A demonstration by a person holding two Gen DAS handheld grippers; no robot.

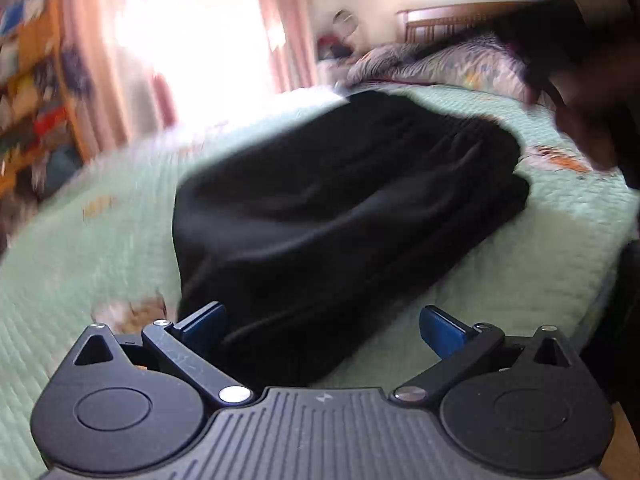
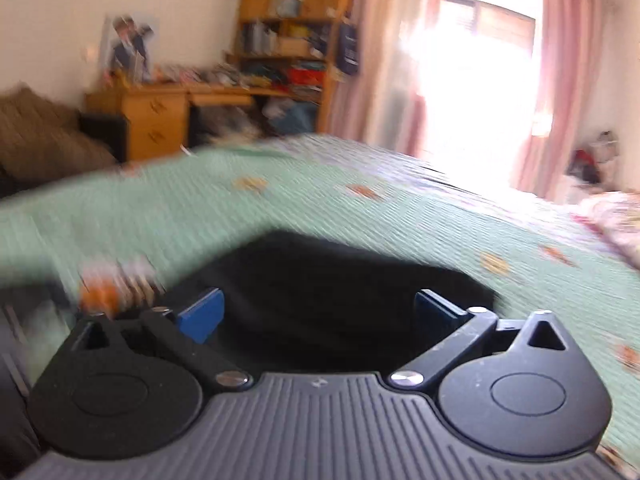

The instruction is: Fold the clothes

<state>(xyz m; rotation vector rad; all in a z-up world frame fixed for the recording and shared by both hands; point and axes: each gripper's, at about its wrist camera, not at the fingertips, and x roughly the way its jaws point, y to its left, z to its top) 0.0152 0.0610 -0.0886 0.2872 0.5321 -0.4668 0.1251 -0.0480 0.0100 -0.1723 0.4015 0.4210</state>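
Observation:
A black garment [image 1: 340, 208] lies folded in a thick bundle on the green quilted bedspread [image 1: 80, 248]. My left gripper [image 1: 324, 328] is open, its blue fingertips [image 1: 208, 320] wide apart at the near end of the bundle, holding nothing. In the right wrist view the same black garment [image 2: 320, 280] lies just ahead on the bedspread [image 2: 280, 200]. My right gripper [image 2: 318, 314] is open too, with its blue fingertips [image 2: 202, 314] spread over the garment's near edge. Both views are blurred by motion.
A rumpled floral duvet [image 1: 460, 64] lies at the bed's far end by a wooden headboard [image 1: 440, 24]. A dark blurred shape [image 1: 592, 80] fills the upper right of the left view. A wooden desk and cluttered shelves [image 2: 280, 60] stand beyond the bed, beside pink curtains [image 2: 568, 80].

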